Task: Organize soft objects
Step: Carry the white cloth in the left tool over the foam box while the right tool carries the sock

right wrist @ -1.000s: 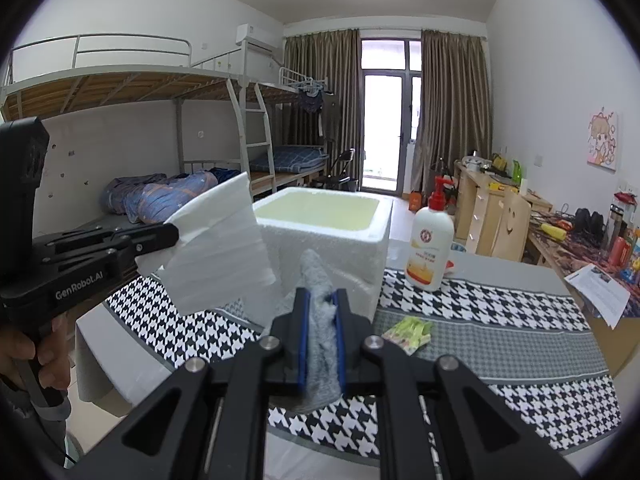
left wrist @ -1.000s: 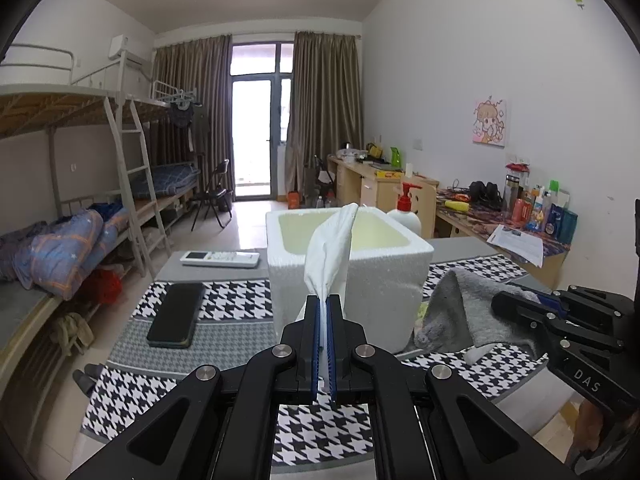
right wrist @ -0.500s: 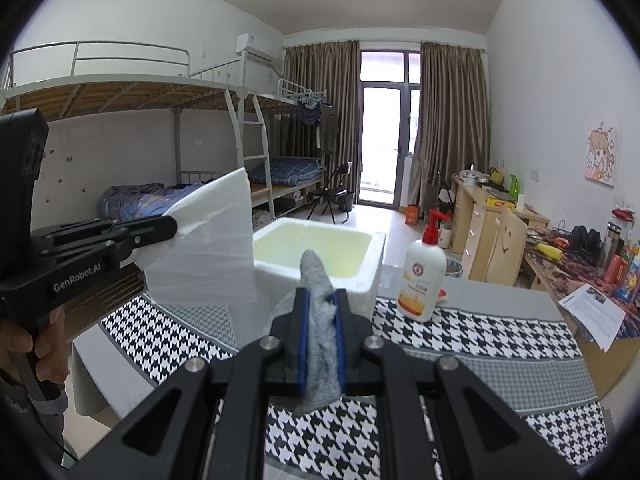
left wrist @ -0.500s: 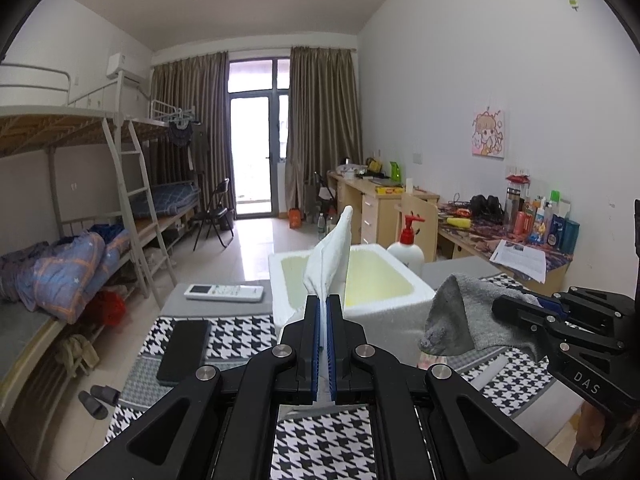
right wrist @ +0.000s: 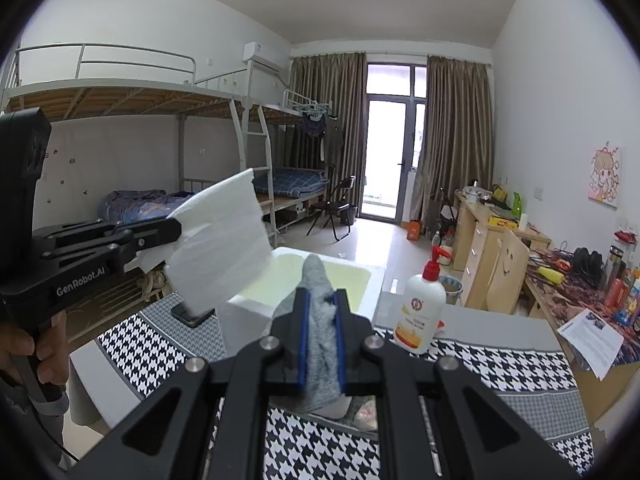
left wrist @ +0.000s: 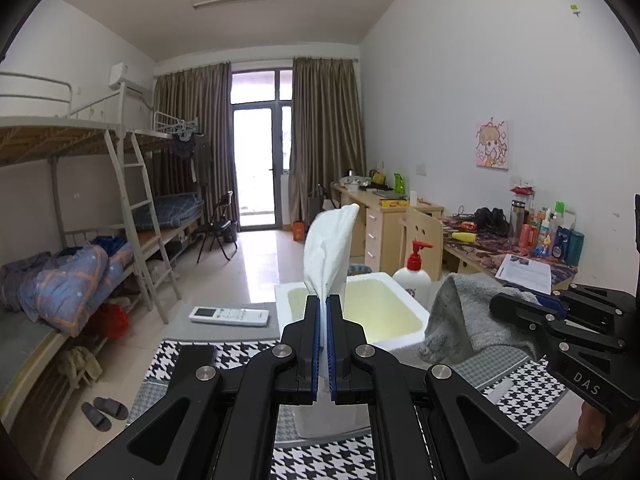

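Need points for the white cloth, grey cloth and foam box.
white cloth [left wrist: 326, 240], left wrist view, middle of the upright fold.
grey cloth [right wrist: 320, 312], right wrist view, part between the tongs' pads.
foam box [left wrist: 400, 338], left wrist view, near rim.

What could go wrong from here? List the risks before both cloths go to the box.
1. The left gripper pinches only the lower edge of the white cloth; the loose upper part could flop outside the foam box.
2. The grey cloth hangs from the right gripper and might drag across the table.
3. The pump bottle stands right beside the box; a sideways swing could tip it.
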`<state>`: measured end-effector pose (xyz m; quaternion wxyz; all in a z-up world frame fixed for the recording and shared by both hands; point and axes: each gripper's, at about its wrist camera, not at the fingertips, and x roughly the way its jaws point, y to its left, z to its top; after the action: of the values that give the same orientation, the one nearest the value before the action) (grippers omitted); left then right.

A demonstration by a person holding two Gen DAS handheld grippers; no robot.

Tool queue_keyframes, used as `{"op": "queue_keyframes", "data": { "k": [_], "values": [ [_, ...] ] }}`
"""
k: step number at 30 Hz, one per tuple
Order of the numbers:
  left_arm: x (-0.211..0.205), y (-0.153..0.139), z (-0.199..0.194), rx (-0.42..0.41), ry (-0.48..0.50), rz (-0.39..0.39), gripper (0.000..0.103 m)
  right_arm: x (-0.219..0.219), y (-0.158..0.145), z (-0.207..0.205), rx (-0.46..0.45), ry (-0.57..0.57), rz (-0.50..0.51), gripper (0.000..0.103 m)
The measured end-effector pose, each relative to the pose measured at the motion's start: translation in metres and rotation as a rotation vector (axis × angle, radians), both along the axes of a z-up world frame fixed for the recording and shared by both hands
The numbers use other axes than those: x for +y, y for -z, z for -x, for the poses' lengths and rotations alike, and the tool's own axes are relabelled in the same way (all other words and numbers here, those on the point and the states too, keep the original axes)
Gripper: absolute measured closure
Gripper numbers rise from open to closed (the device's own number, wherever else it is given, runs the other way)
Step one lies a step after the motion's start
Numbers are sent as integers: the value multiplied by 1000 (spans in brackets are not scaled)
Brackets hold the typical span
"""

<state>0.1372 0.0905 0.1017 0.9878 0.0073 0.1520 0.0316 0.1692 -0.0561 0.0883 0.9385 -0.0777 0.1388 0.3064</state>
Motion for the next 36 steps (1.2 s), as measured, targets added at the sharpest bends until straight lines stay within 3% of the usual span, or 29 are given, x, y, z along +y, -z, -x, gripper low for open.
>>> {"op": "queue_keyframes", "data": {
  "k": [17, 36],
  "values": [
    [3, -10, -21, -16, 1, -12, 100, 4, -18, -22, -37, 6, -5, 89],
    [-2, 6, -79, 67, 65, 9, 100, -21, -10, -40, -9, 109, -4, 89]
  ]
}}
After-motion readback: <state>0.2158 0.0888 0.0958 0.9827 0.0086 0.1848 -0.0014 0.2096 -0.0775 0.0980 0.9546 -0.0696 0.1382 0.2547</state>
